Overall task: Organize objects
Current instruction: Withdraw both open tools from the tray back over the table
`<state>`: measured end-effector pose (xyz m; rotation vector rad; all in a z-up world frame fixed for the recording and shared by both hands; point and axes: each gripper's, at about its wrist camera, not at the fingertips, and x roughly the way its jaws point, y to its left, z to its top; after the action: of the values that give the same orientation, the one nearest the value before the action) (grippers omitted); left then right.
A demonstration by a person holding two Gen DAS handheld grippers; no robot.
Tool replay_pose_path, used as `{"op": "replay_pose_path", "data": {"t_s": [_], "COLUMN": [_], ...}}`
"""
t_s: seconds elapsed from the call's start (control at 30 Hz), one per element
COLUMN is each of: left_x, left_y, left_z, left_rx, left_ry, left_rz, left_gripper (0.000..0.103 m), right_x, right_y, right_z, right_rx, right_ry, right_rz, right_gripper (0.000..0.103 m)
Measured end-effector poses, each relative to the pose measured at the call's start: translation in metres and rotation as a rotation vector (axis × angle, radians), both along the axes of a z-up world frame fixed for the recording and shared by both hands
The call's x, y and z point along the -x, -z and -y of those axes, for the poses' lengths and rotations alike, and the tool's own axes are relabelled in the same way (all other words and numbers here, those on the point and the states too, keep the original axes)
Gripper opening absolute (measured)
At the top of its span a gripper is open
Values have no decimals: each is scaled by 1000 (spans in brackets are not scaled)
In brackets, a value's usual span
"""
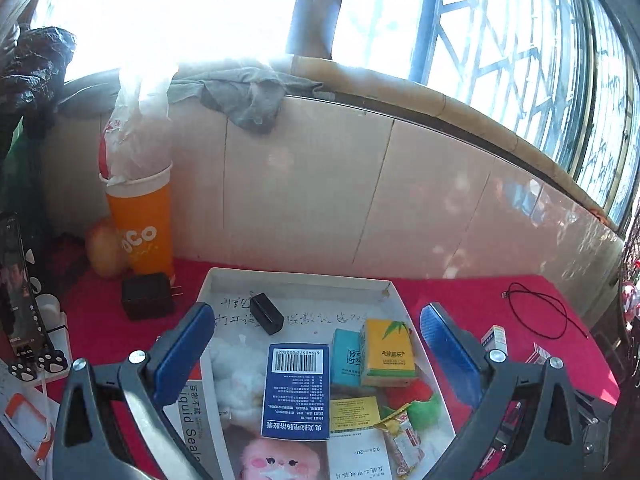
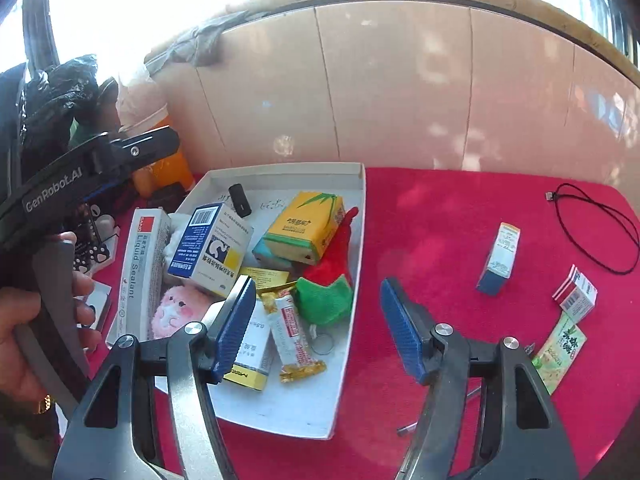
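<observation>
Right wrist view: the right gripper (image 2: pixel 318 322) hangs with jaws apart and empty over the right edge of the white tray (image 2: pixel 352 300). To the right of the tray, on the red cloth, a small blue-and-white box (image 2: pixel 499 259) lies loose, its long axis pointing away toward the wall. It looks light, stiff cardboard, best pinched across its narrow sides. The left gripper (image 1: pixel 318 344) is spread wide and empty over the tray.

Both wrist views close above red table, facing tiled wall; shared: white tray (image 1: pixel 224 280) (image 2: pixel 360 216).
</observation>
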<state>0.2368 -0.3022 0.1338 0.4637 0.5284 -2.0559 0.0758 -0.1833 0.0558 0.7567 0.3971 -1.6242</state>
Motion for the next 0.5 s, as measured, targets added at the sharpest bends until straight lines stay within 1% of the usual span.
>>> {"op": "replay_pose_path", "data": {"t_s": [0.1, 0.17, 0.23, 0.33, 0.43, 0.5], "left_x": [25, 45, 68, 115, 158, 179], "left_y": [5, 13, 24, 45, 70, 84], "left_z": [-18, -31, -46, -73, -102, -117], "left_rx": [-37, -67, -90, -138, -175, -183], "left_ry": [102, 179, 266, 451, 571, 617], "left_rz": [8, 31, 65, 144, 228, 274], "left_gripper": [103, 103, 103, 103, 103, 103], "right_x": [51, 96, 139, 192, 225, 237], "right_y": [-7, -8, -4, 13, 33, 43], "right_z": [-15, -25, -36, -47, -54, -54], "right_rx": [10, -2, -21, -87, -136, -149], "right_ry": [100, 194, 262, 283, 282, 265], "right_rz": [-24, -32, -40, -50, -48, -44], "right_gripper": [65, 65, 65, 65, 65, 65]}}
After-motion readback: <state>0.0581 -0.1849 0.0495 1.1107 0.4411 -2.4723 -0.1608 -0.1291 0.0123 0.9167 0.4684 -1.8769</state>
